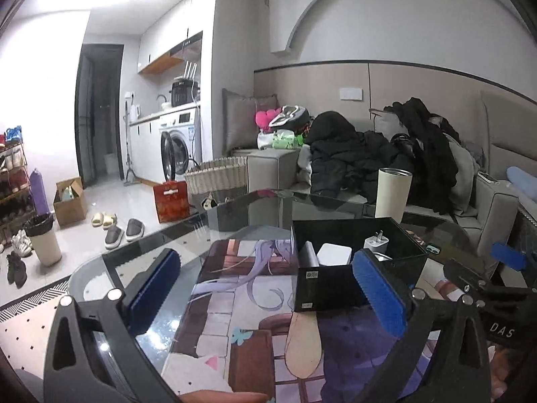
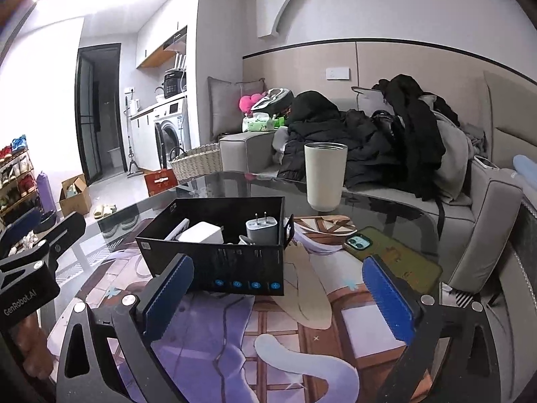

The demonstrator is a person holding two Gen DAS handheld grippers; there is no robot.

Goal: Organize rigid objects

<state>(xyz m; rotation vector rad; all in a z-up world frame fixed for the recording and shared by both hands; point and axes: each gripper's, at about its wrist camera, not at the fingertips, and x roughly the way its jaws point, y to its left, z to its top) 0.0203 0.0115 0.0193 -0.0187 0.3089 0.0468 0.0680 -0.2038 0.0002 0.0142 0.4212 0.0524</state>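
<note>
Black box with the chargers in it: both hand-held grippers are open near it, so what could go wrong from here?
1. The black box is open-topped and light-looking; a one-sided nudge from the right hand-held gripper could slide it on the printed mat or tip the white charger out.
2. The phone lies close to the right hand-held gripper's outer finger and may get knocked.
3. The tall white cup stands on the glass table behind the box; pushing the box back could topple it.
</note>
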